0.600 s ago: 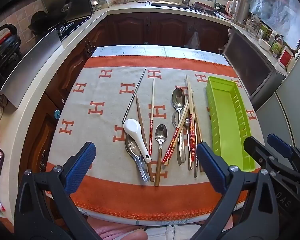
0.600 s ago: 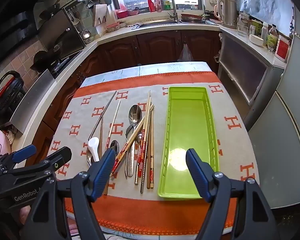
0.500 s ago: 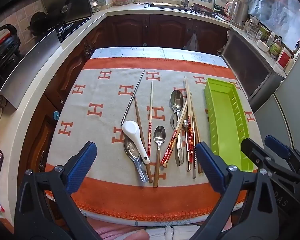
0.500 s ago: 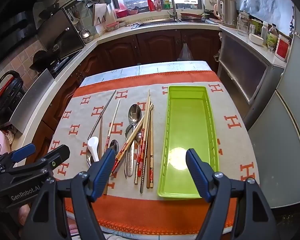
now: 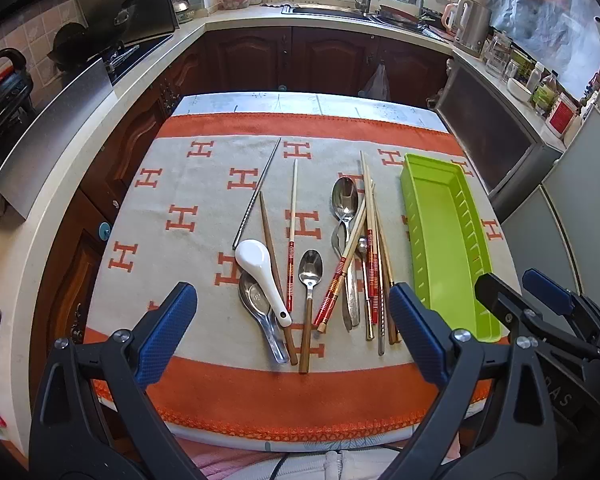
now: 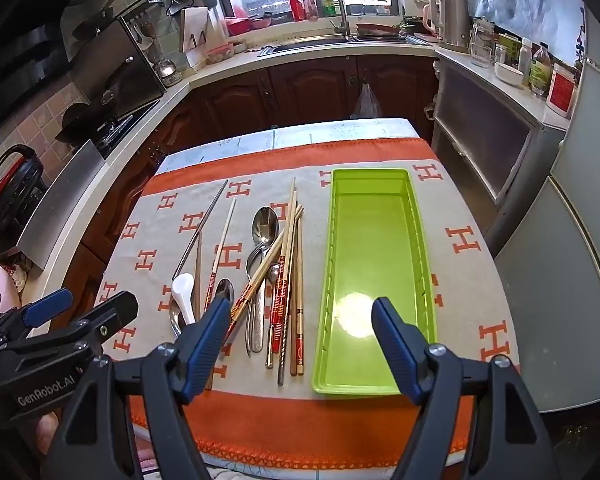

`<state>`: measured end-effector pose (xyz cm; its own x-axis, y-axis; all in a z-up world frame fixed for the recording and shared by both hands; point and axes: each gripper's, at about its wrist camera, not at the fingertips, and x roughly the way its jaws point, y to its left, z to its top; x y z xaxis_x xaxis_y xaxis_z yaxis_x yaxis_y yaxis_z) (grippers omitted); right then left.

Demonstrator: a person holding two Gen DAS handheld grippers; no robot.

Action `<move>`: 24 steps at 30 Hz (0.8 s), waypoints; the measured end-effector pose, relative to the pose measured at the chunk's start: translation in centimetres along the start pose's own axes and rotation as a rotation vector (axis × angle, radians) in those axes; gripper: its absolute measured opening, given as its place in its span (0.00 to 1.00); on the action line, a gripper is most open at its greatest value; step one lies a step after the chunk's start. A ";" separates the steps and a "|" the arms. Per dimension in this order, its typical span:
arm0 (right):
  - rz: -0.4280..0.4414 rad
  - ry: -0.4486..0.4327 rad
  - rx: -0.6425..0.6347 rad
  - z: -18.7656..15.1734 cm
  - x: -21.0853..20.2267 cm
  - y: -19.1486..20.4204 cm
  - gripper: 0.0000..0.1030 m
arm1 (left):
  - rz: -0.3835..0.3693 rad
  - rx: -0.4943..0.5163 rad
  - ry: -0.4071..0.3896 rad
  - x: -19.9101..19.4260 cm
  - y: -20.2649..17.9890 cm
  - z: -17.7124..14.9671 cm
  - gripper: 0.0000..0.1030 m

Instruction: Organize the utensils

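Kitchen, H-print cloth (image 5: 204, 216), utensils (image 5: 340, 264), green tray (image 6: 420, 240)

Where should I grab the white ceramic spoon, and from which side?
Probably the handle of the white ceramic spoon, about midway, coming straight down from above with the left hand-held gripper, fingers closing across it. The handle is narrow and lies raised over the metal spoon beneath, while the bowl is wide and rounded. A brown chopstick runs close along its right side, so keep clear of it.

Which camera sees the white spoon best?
The left wrist view: the white spoon shows whole, bowl to handle, lying across a metal spoon. In the right wrist view, the right tool's finger hides its handle end.
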<state>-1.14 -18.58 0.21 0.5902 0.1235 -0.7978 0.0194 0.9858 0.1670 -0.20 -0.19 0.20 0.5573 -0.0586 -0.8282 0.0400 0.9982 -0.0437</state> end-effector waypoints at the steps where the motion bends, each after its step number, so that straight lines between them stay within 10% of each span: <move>1: 0.000 0.000 0.000 0.0 0.0 0.0 0.71 | -0.003 0.000 0.000 0.0 0.0 0.0 0.93; 24: -0.001 0.009 0.009 -0.2 0.4 -0.1 0.71 | -0.021 -0.008 0.012 0.4 0.1 -0.2 0.93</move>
<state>-1.06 -18.58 -0.30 0.5827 0.1238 -0.8032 0.0271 0.9848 0.1714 -0.15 -0.13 -0.24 0.5465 -0.0791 -0.8337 0.0445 0.9969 -0.0654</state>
